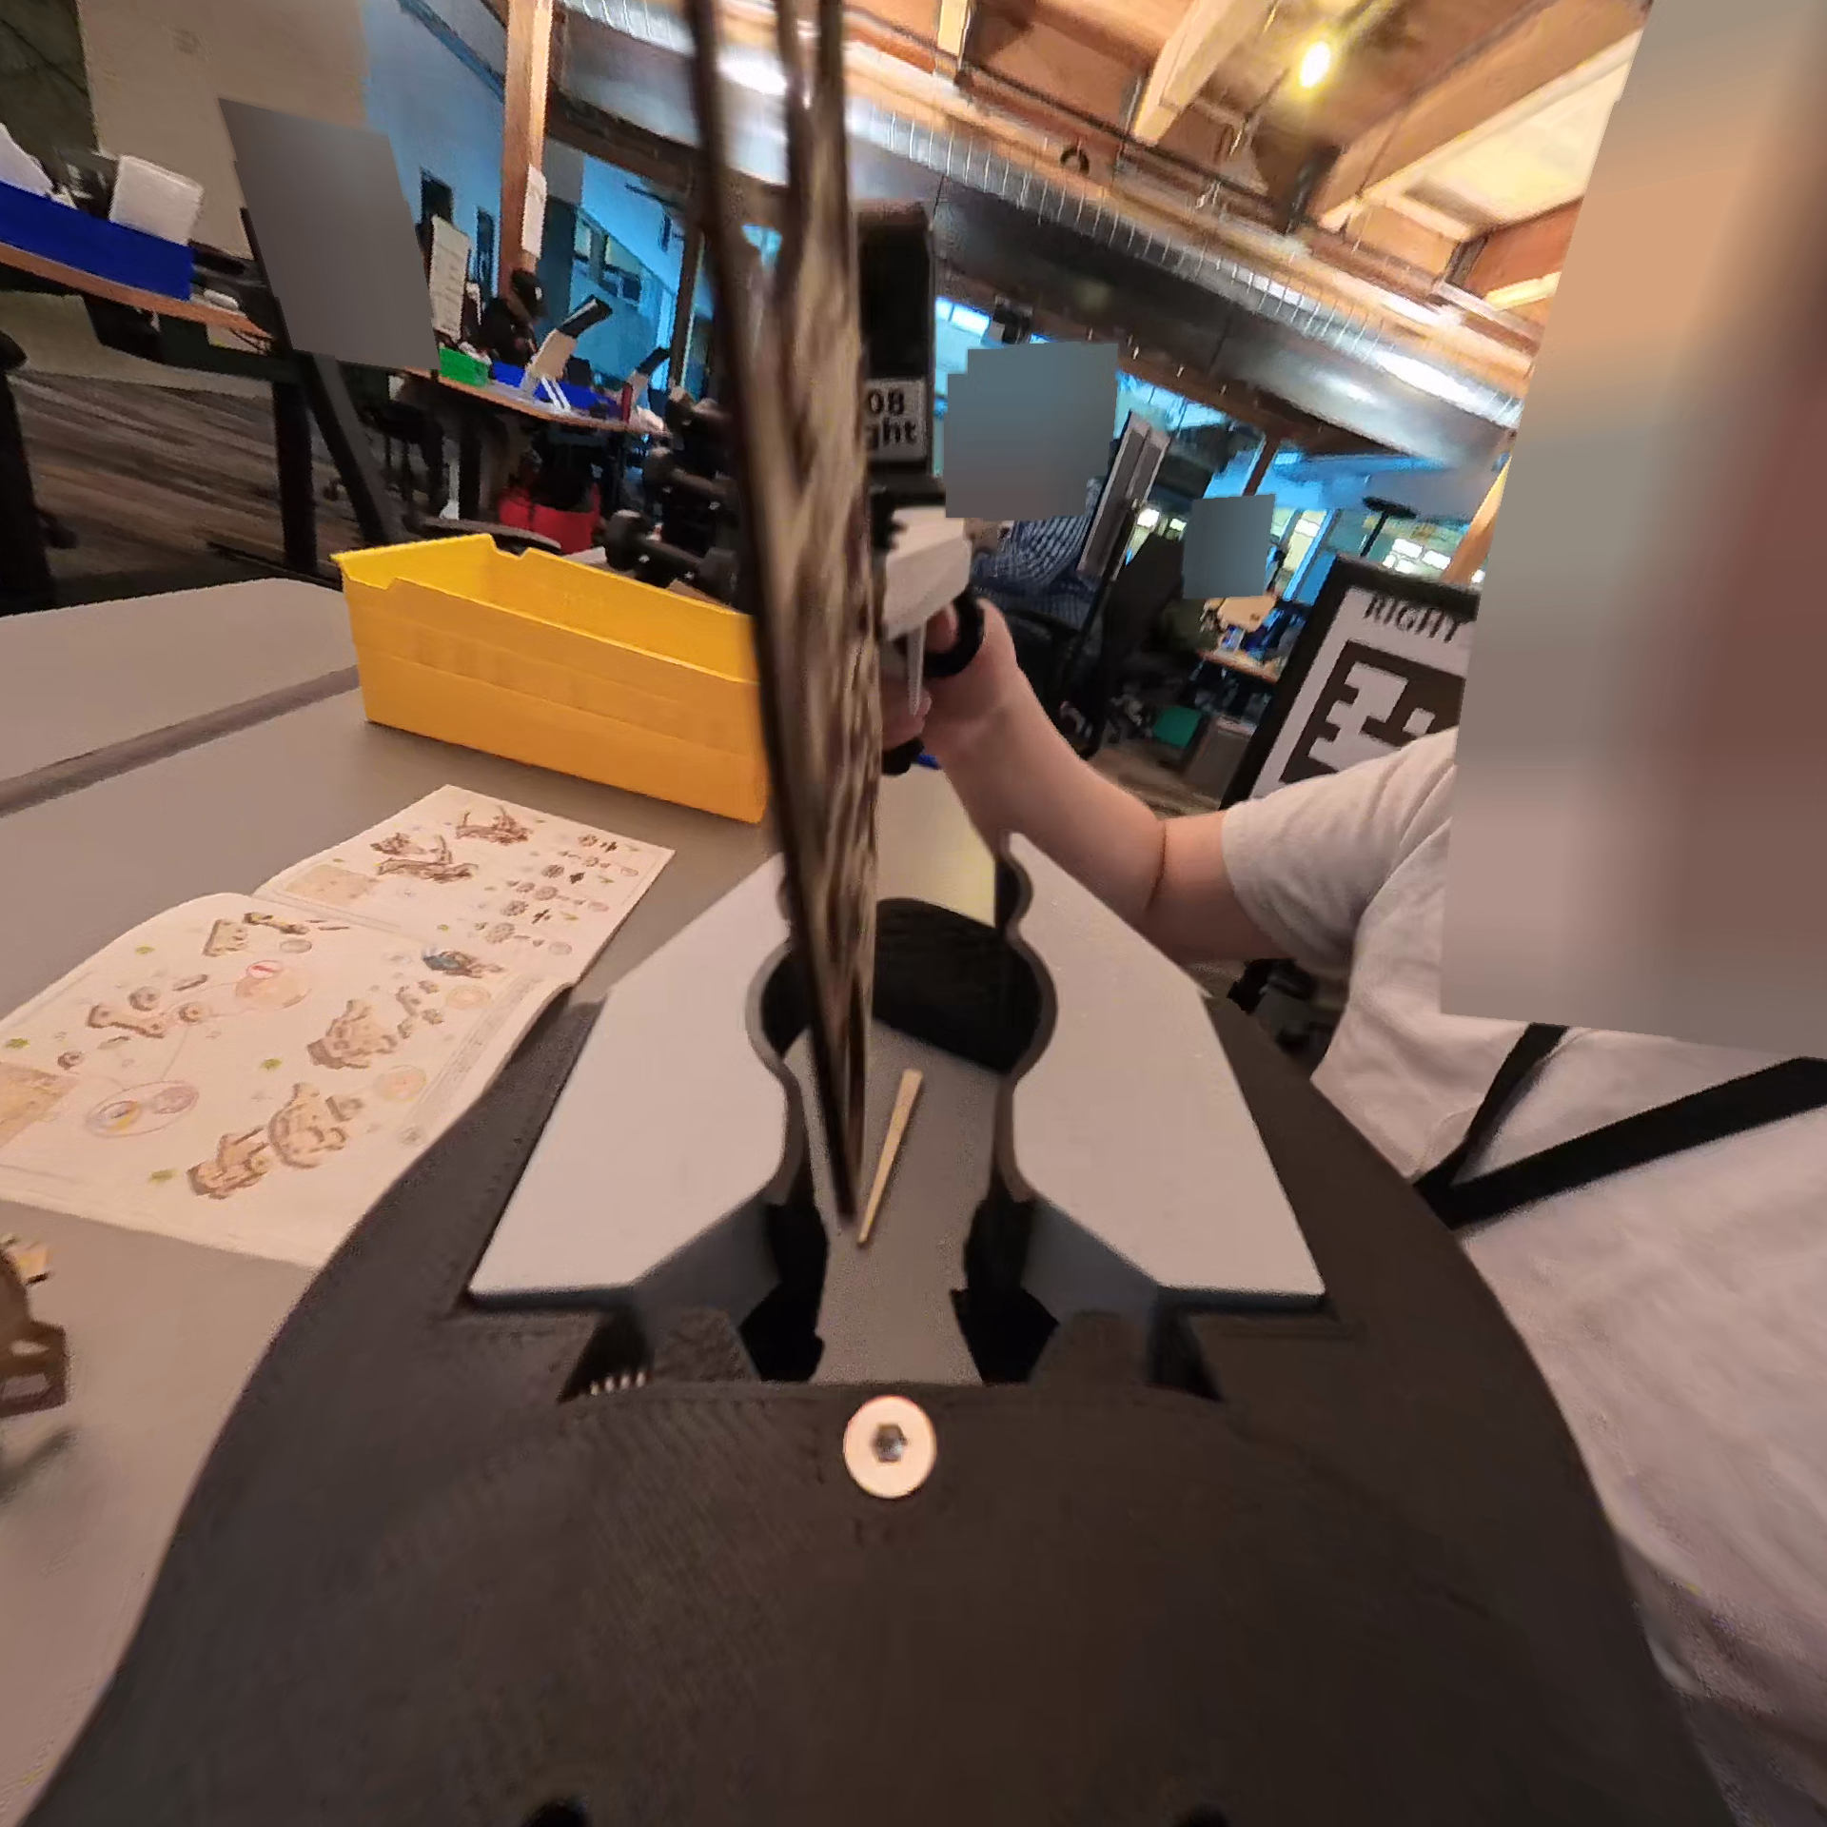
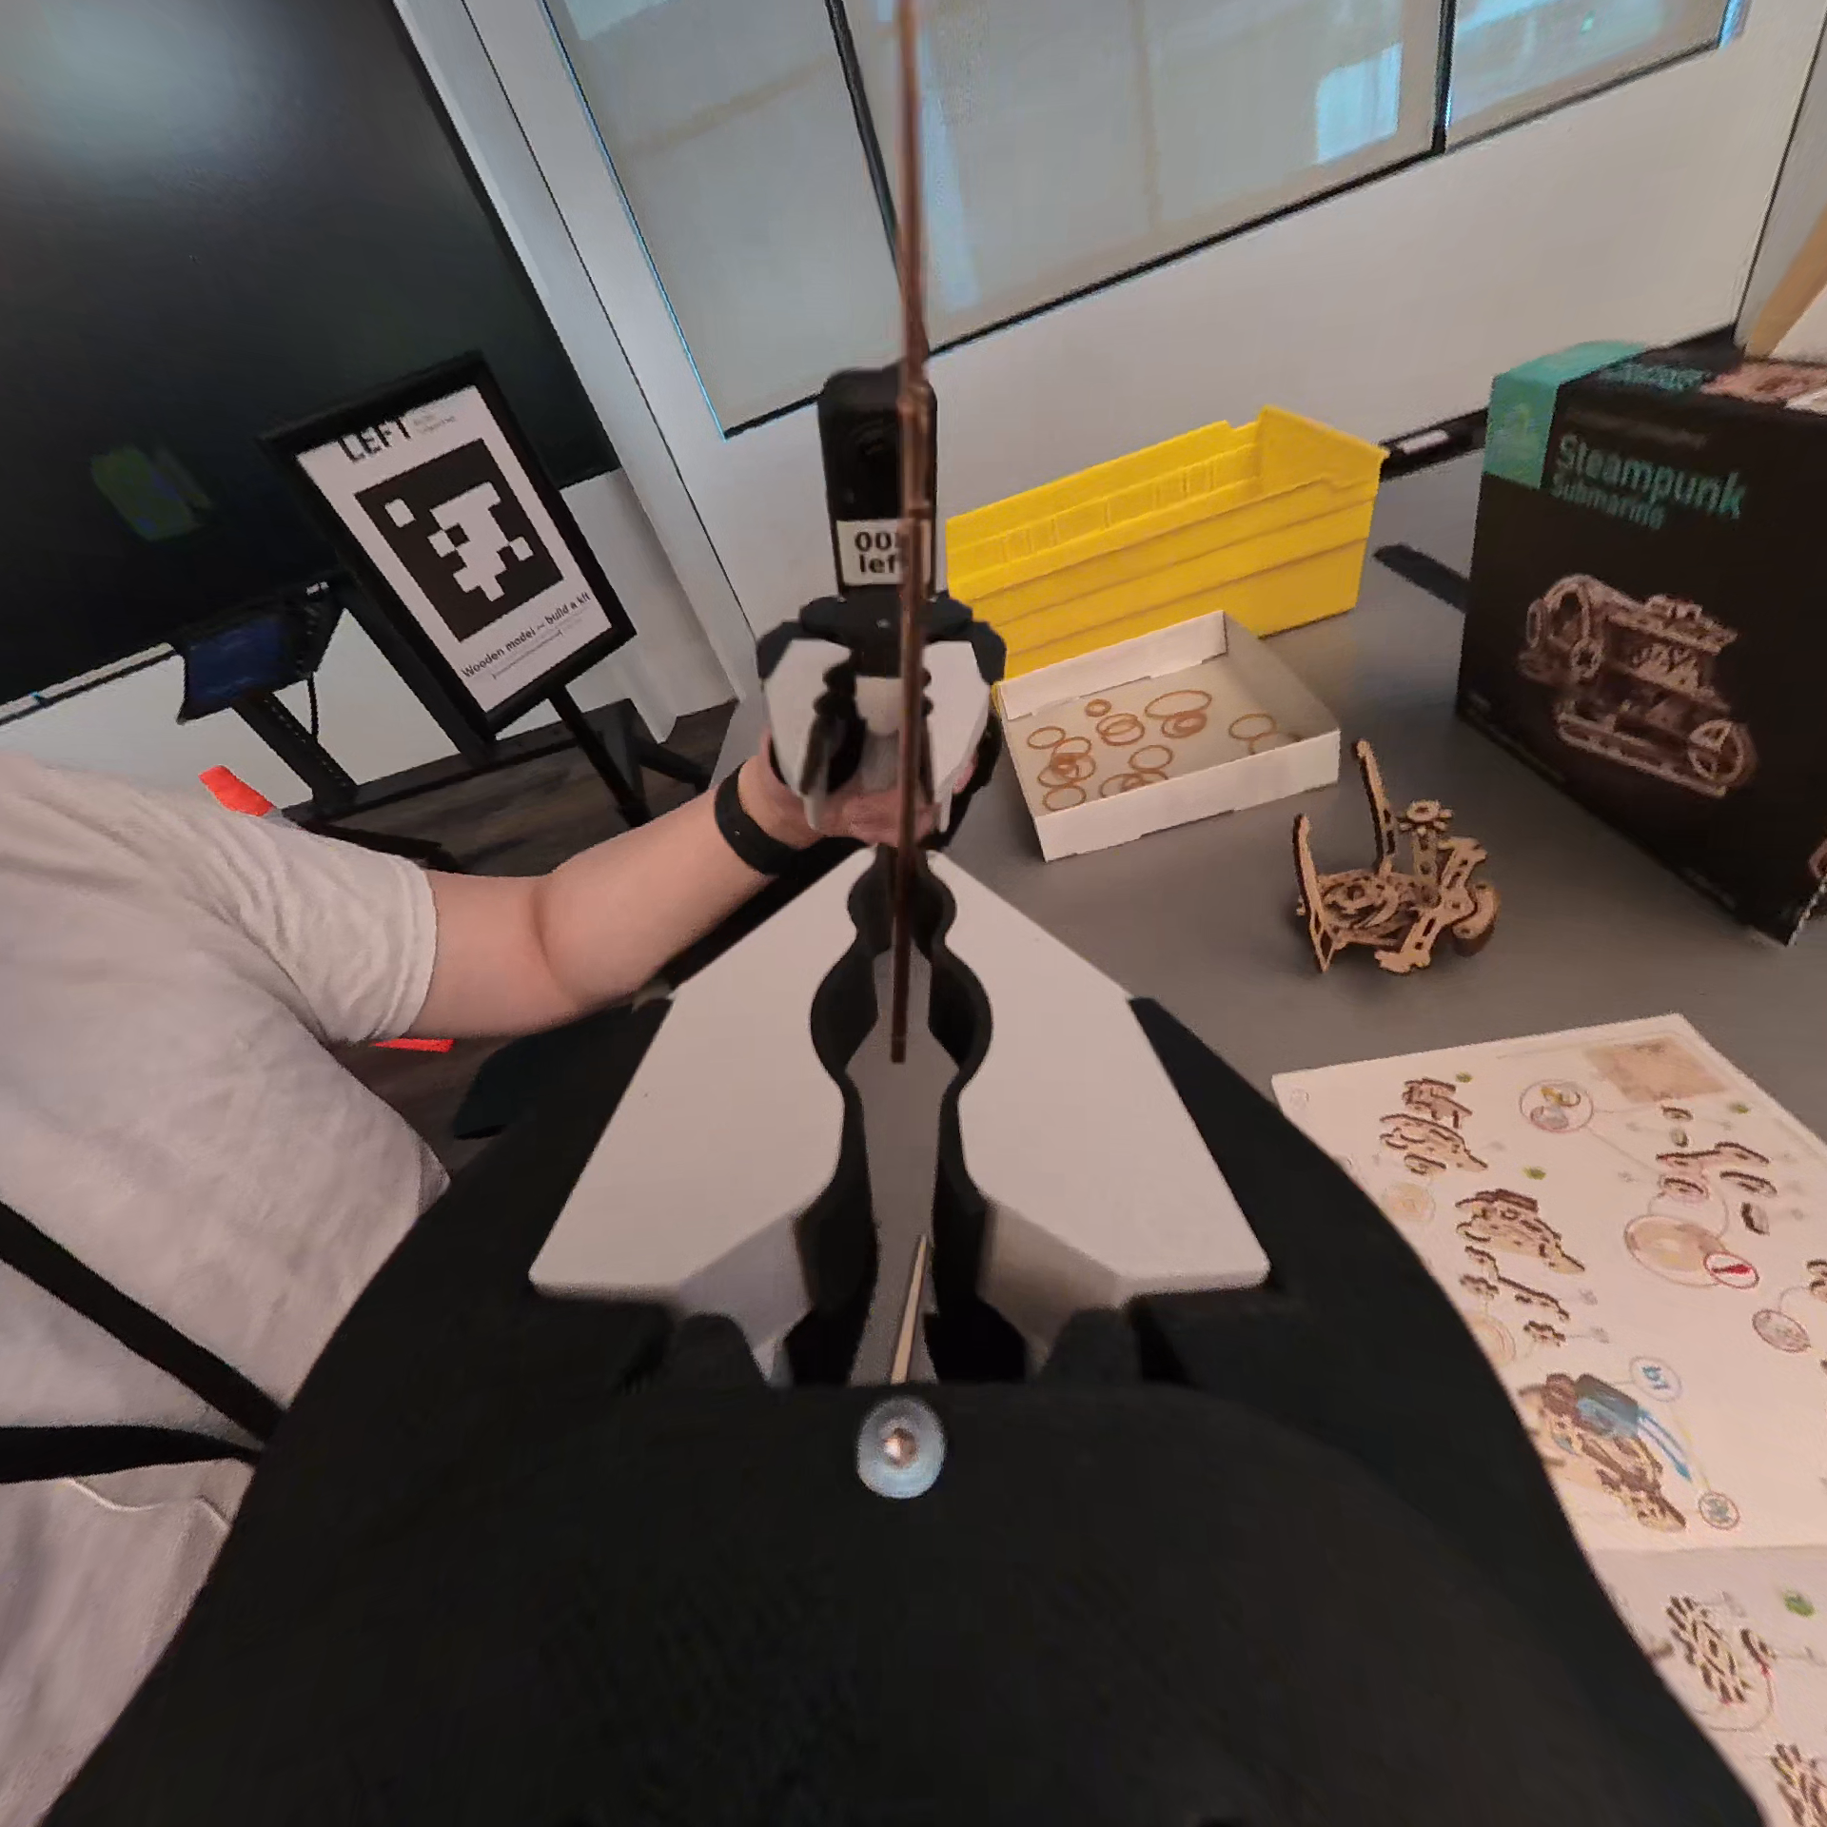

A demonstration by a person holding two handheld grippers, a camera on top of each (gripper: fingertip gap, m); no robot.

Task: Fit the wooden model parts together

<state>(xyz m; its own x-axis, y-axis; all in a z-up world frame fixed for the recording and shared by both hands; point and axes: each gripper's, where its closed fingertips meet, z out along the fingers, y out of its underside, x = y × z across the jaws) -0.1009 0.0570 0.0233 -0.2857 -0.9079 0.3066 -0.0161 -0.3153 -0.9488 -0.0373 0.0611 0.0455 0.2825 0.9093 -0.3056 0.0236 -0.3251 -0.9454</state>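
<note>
A thin wooden parts sheet (image 1: pixel 821 593) stands on edge between the two grippers, which face each other above the grey table (image 1: pixel 148 751). My right gripper (image 2: pixel 902 870) is shut on the sheet (image 2: pixel 908 297), its fingertips close on either side. My left gripper (image 1: pixel 895 860) is open. The sheet's end sits between its fingers, close to the left finger (image 1: pixel 692 1038), with a clear gap to the right one. A thin wooden stick (image 1: pixel 890 1157) lies on the table below. A partly built wooden model (image 2: pixel 1394 880) stands on the table to the right.
A yellow bin (image 2: pixel 1167 534) and a white tray of rings (image 2: pixel 1087 840) sit at the back. The dark kit box (image 2: pixel 1641 633) is at the far right. An open instruction booklet (image 1: pixel 297 1008) lies flat. The person's torso and arms are close by. My hands' fingertips stand some 8 centimeters from each other. My left gripper's tips are some 25 centimeters from the partly built wooden model (image 2: pixel 1394 880).
</note>
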